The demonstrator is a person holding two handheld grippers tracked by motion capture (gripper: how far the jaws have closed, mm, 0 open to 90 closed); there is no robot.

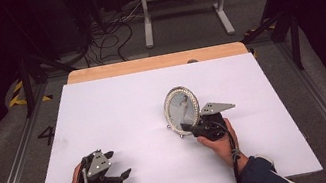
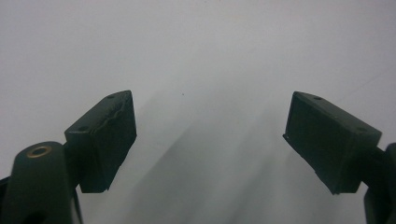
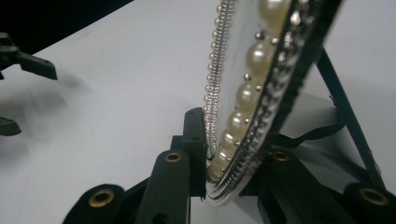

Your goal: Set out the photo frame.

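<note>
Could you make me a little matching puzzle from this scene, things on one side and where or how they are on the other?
Things:
1. oval picture frame
2. left gripper
3. right gripper
4. wooden strip

States:
A. jaws wide apart above the bare white table, nothing between them
B. along the table's far edge
C. stands upright, rimmed with pearls and beads
D. jaws clamped on the frame's lower rim

Pairs: 1-C, 2-A, 3-D, 4-B
</note>
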